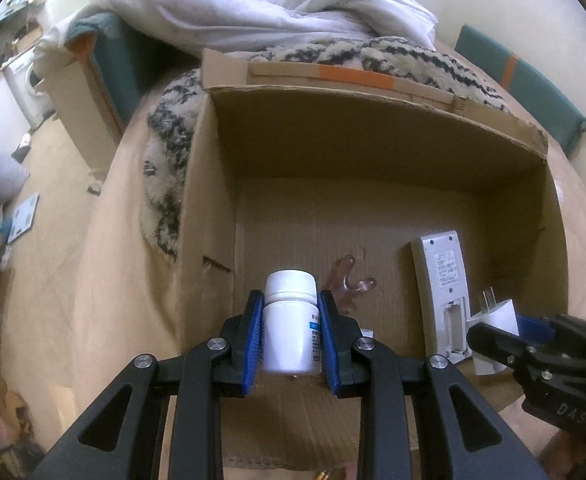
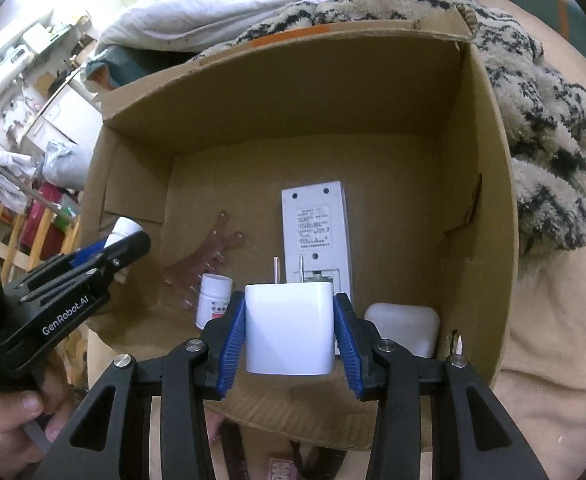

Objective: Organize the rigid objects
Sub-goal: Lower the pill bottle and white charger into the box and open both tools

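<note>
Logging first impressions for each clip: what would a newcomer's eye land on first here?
Two held items, both over the open cardboard box: a white pill bottle clamped in the left gripper and a white plug adapter in the right gripper. On the box floor lies a white remote, back side up, its battery bay open.

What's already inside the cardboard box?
On the cardboard box floor: a white remote lying back-up, a brown hair clip, a second white bottle and a white case. The held charger hides the floor beneath it.
</note>
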`<state>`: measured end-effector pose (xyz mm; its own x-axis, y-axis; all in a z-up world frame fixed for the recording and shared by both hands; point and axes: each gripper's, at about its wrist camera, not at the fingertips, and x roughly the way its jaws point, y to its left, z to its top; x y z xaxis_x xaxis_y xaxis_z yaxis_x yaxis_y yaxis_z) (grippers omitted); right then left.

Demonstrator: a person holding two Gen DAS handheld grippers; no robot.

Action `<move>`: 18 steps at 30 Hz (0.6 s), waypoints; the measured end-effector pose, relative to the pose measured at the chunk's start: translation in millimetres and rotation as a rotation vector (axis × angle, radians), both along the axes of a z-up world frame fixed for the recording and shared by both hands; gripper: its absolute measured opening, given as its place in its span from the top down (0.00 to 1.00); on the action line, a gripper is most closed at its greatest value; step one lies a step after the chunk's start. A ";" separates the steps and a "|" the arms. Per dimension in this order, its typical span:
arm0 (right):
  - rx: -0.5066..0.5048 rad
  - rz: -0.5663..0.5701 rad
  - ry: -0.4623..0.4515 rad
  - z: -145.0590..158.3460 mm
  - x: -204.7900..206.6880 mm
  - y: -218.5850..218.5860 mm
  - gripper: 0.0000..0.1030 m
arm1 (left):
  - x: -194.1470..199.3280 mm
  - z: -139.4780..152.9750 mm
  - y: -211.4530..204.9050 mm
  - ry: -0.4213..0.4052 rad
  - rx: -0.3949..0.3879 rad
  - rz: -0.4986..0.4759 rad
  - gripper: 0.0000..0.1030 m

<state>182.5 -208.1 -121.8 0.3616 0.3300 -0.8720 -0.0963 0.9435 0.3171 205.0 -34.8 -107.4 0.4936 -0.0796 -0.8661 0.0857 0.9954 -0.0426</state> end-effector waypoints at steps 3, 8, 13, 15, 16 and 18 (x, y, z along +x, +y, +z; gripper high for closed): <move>-0.006 -0.002 0.000 -1.0 0.4 0.6 0.56 | -1.4 -1.0 -1.4 0.006 0.000 -0.009 0.77; -0.012 -0.005 0.014 -4.5 1.6 0.1 0.56 | -1.4 0.4 1.7 0.006 -0.004 0.006 0.77; -0.004 -0.018 0.007 -2.5 0.1 -3.5 0.56 | -3.1 1.5 2.1 -0.003 0.000 0.008 0.77; 0.003 -0.026 0.003 -1.5 0.2 -5.6 0.56 | -4.4 2.5 1.2 -0.004 0.005 0.001 0.75; 0.005 -0.030 -0.002 -0.3 0.2 -6.0 0.56 | -5.3 3.5 0.5 -0.006 0.002 -0.004 0.72; 0.015 -0.037 -0.021 3.3 -0.7 -7.2 0.56 | -7.1 6.5 1.0 -0.010 -0.017 -0.004 0.47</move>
